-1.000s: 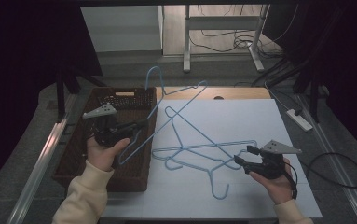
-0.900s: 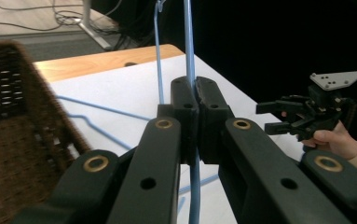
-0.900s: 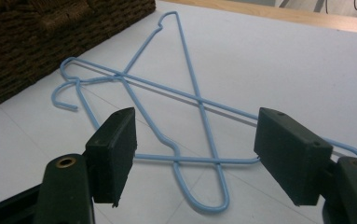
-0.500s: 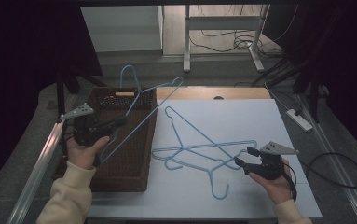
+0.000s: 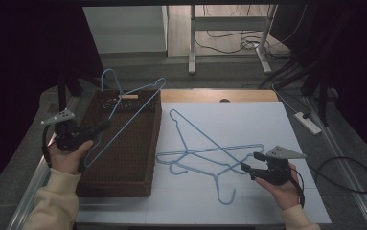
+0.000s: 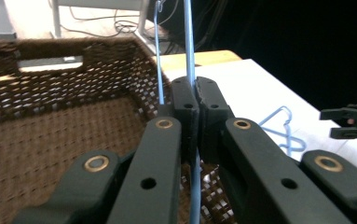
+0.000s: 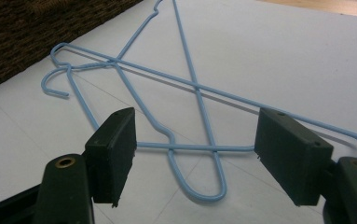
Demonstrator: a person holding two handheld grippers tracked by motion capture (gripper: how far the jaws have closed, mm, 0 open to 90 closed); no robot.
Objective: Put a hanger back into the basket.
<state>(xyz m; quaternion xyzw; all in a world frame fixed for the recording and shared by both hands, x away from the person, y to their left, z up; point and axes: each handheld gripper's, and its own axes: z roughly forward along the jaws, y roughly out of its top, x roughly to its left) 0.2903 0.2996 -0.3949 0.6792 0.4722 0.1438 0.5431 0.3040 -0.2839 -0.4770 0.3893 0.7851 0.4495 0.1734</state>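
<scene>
A blue wire hanger [image 5: 133, 115] hangs tilted over the brown wicker basket [image 5: 154, 143], hook end up at the far side. My left gripper [image 5: 99, 128] is shut on its wire near the lower corner; the left gripper view shows the jaws [image 6: 192, 100] closed on the thin wire [image 6: 188, 37] above the basket [image 6: 50, 88]. More blue hangers [image 5: 210, 149] lie crossed on the white sheet [image 5: 248, 120]. My right gripper [image 5: 249, 161] stands open just right of them, low over the sheet. In the right gripper view its jaws [image 7: 195, 154] bracket the near loops of the hangers [image 7: 195, 86] without touching.
The basket stands at the table's left, its corner in the right gripper view [image 7: 36, 28]. A strip of bare wood [image 5: 219, 95] runs along the far edge. On the floor to the right lie a power strip [image 5: 308, 122] and cables. Desk legs [image 5: 190, 43] stand beyond.
My left gripper has carried its hanger leftward, from over the basket's right edge to over the basket's left side. The right gripper has stayed in place, open.
</scene>
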